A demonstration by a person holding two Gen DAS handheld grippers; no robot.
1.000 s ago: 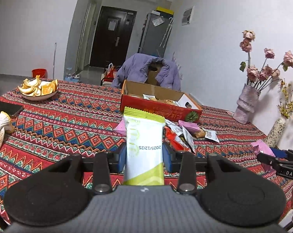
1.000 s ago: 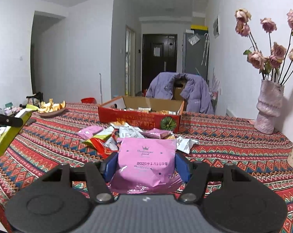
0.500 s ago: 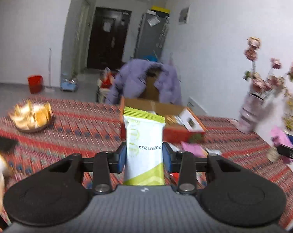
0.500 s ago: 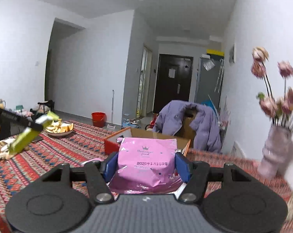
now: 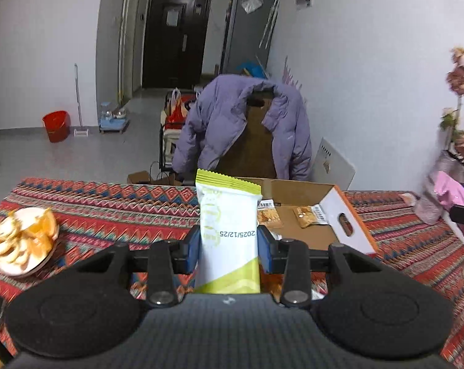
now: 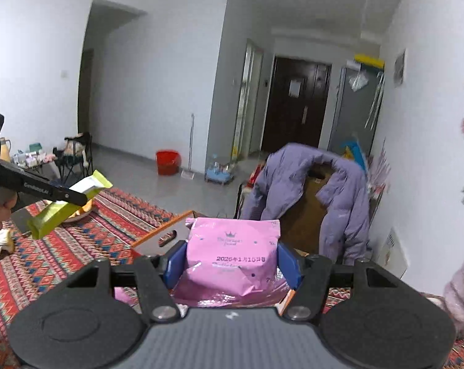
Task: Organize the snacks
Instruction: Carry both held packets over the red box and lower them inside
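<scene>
1. My left gripper (image 5: 229,243) is clamped on the green-and-white snack packet (image 5: 229,230); the packet stands upright between the blue pads, above the near edge of the cardboard box (image 5: 296,224).
2. My right gripper (image 6: 232,261) is clamped on the pink snack pouch (image 6: 232,255); the pouch sits near the box's right side, its lower half crumpled against the pads.
3. Handling, as I judge it: both wrappers look light, thin and slick; the green packet seems fairly stiff and is best taken across its middle, as here; the pink pouch is soft and puffy, so a firm squeeze may crush the contents; a hold at mid-body suits it.
4. Inside the box lie small orange-toned packets (image 5: 306,215); the box has room left.
5. Surface: the box rests on a red patterned tablecloth (image 5: 109,209); a plate of orange peel (image 5: 19,246) lies well left of the box.
6. Room: beyond the box, a purple jacket (image 5: 244,126) drapes a chair; farther back, a dark door (image 5: 176,37) and a red bucket (image 5: 56,124) stand on grey floor.
</scene>
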